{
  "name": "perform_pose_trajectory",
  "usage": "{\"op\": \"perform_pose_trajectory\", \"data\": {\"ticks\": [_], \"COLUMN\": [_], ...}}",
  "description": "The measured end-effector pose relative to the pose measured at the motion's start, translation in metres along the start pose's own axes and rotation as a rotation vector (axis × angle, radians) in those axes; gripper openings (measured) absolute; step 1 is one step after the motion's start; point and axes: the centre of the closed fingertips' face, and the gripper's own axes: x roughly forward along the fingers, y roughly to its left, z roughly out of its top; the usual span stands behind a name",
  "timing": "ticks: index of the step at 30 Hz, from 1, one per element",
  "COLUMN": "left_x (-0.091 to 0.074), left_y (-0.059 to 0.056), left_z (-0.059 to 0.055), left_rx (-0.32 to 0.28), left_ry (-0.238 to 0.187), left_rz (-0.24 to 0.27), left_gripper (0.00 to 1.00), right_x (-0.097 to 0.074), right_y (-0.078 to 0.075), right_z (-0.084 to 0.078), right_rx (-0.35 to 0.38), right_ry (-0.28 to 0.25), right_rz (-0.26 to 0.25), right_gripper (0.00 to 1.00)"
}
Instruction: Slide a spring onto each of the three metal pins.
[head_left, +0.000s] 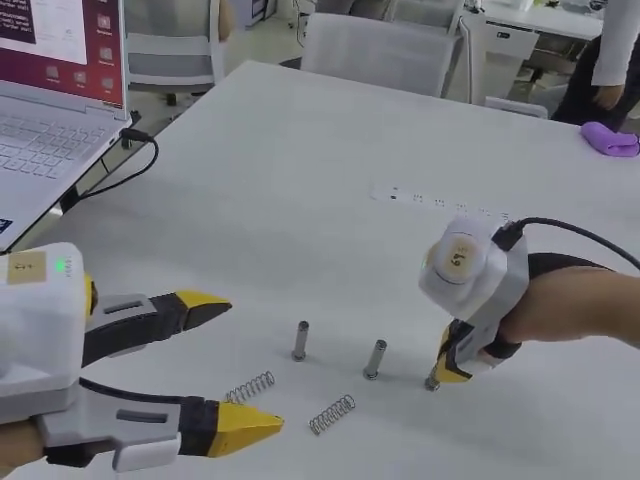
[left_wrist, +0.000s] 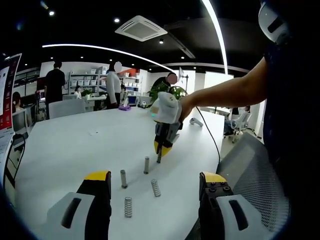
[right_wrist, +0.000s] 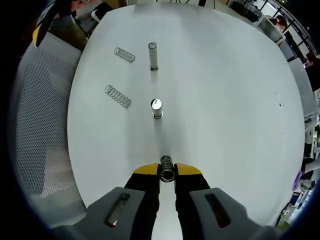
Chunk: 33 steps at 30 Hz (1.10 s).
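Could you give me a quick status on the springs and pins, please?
Left gripper open. Right gripper shut on a spring, in line with the pins. Two pins bare, two springs loose on the table. Nothing blocking.

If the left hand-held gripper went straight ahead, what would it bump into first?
Probably the nearer loose spring, lying just ahead of the left hand-held gripper, if it runs low enough; its height is unclear.
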Motion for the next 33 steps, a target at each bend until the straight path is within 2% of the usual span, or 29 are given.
{"op": "perform_pose_trajectory", "data": {"ticks": [11, 21, 24, 27, 33], "left_x": [-0.0019, -0.0013, -0.0012, -0.0013, 0.0001], "left_y": [-0.0003, -0.0008, -0.0005, -0.0005, -0.0016], "left_z": [0.0012, 0.0033, 0.0035, 0.0030, 0.0034], "left_rx": [0.003, 0.004, 0.004, 0.001, 0.002], "left_ry": [0.002, 0.004, 0.004, 0.005, 0.006], "left_rz": [-0.001, -0.003, -0.005, -0.006, -0.011], "left_gripper": [0.68, 0.67, 0.67, 0.67, 0.67], "right_x": [0.0050, 0.0037, 0.0042, 0.0036, -0.0008], "right_y": [0.0006, 0.0003, 0.0022, 0.0018, 0.0003], "right_z": [-0.0011, 0.0008, -0.0011, 0.0000, -0.0006], "right_rx": [0.003, -0.007, -0.010, -0.016, -0.005], "right_ry": [0.000, -0.021, -0.012, -0.025, -0.050], "right_rz": [-0.001, 0.000, 0.006, 0.003, 0.000], "right_gripper": [0.09, 0.09, 0.11, 0.17, 0.21]}}
